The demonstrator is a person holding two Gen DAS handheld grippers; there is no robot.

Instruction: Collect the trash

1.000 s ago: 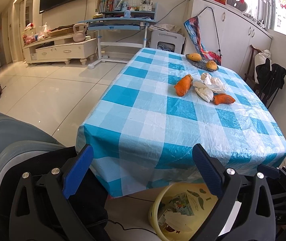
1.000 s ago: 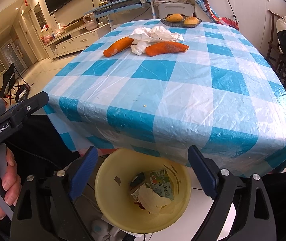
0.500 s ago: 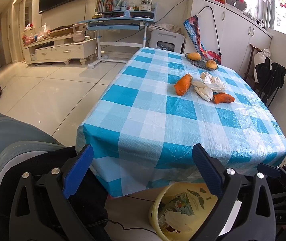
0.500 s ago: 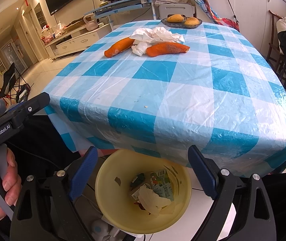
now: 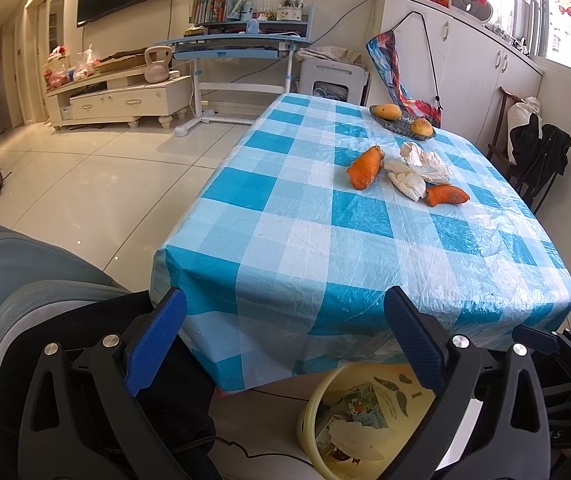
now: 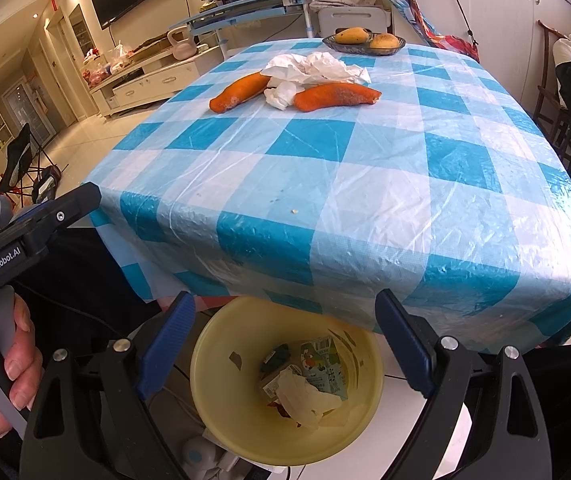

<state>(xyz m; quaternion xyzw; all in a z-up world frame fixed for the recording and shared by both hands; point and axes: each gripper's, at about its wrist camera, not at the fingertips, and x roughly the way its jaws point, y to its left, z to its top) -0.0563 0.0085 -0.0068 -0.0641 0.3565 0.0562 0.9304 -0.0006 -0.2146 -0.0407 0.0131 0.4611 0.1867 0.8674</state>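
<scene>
Hovering near the bench [image 6: 365, 184] edge, the left claw [image 5: 285, 344] and right claw [image 6: 285, 340] both gape wide and empty. Two orange peels [image 6: 335, 96] and crumpled tissues [image 6: 317, 68] lie mid-bench; the yellow bin [image 6: 221, 400] below holds wrappers.

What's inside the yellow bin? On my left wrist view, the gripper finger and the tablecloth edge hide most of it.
Observer: The yellow bin holds printed cartons and a crumpled tissue.
Operator: Any small bits on the cloth near me?
Observer: One pale crumb lies on the tablecloth, near the front edge.
Operator: And the right gripper?
Observer: The right gripper is open and empty, above the bin.
</scene>
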